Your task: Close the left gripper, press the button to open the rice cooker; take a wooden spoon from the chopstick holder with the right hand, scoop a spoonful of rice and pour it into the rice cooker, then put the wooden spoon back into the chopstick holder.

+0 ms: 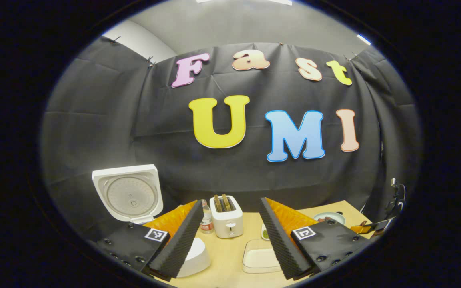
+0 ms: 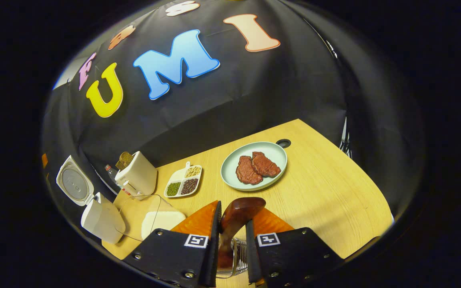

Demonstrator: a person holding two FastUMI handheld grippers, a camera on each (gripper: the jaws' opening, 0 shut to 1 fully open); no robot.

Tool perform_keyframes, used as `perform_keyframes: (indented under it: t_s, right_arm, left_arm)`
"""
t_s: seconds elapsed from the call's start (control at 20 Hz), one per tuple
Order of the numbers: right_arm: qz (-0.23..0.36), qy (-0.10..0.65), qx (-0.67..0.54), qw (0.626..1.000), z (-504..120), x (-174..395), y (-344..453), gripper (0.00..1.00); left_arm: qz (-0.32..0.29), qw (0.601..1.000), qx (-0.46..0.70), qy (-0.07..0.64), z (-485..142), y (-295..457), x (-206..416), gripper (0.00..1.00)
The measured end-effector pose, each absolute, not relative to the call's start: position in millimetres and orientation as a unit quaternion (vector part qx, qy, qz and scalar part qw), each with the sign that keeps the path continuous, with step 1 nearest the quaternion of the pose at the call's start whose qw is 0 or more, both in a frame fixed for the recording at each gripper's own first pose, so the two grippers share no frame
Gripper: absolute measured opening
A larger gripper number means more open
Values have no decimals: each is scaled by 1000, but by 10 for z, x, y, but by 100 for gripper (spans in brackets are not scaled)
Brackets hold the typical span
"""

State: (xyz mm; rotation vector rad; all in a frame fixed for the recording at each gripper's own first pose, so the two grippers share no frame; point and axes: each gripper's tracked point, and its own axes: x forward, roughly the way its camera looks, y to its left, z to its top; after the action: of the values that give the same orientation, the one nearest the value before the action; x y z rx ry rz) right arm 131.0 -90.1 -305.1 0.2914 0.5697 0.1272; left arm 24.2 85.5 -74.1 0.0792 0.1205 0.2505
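Observation:
The white rice cooker (image 1: pixel 192 256) stands at the left with its lid (image 1: pixel 128 195) swung up. My left gripper (image 1: pixel 231 201) hovers open above the table, nothing between its fingers. In the right gripper view the cooker (image 2: pixel 102 218) sits at the far left, lid (image 2: pixel 74 184) raised. My right gripper (image 2: pixel 233 218) is shut on the neck of the dark wooden spoon (image 2: pixel 240 210), whose bowl points up. The spoon's handle runs down into the wire chopstick holder (image 2: pixel 238 256) right below the fingers. A clear container of white rice (image 2: pixel 160 220) lies beside the cooker.
A white toaster (image 2: pixel 136 176) with bread and a bottle (image 1: pixel 205 218) stand at the back. A divided dish of beans (image 2: pixel 184 182) and a pale plate (image 2: pixel 230 160) with two meat pieces lie mid-table. The rice container (image 1: pixel 260 256) lies between my left fingers. The other gripper (image 1: pixel 374 228) shows far right.

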Motion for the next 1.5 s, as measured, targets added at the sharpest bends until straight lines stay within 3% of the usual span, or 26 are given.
perform_keyframes:
  t_s: [0.05, 0.15, 0.25, 0.5, 0.85, 1.1, 1.5]
  right_arm:
    - [69, 280, 150, 946, -3024, 1274, -836, 30]
    - [64, 284, 151, 945, -2979, 1224, -805, 12]
    - [48, 272, 142, 951, -2868, 1192, -776, 6]
    - [52, 221, 140, 964, -2227, 1171, -617, 6]
    - [128, 154, 124, 972, -1509, 1199, 244, 6]
    - [162, 165, 85, 969, -1708, 1353, 928, 6]
    - [160, 240, -31, 957, -2800, 1671, 1519, 6]
  left_arm:
    - [123, 990, 39, 61, -771, 856, 258, 98]
    - [119, 990, 34, 62, -775, 884, 257, 99]
    - [115, 991, 31, 57, -757, 913, 240, 99]
    - [100, 993, 30, 50, -727, 1032, 135, 98]
    - [74, 996, 21, 54, -766, 1252, -16, 99]
    - [59, 996, 26, 58, -779, 1490, -110, 98]
    - [73, 994, 21, 83, -944, 2066, -212, 99]
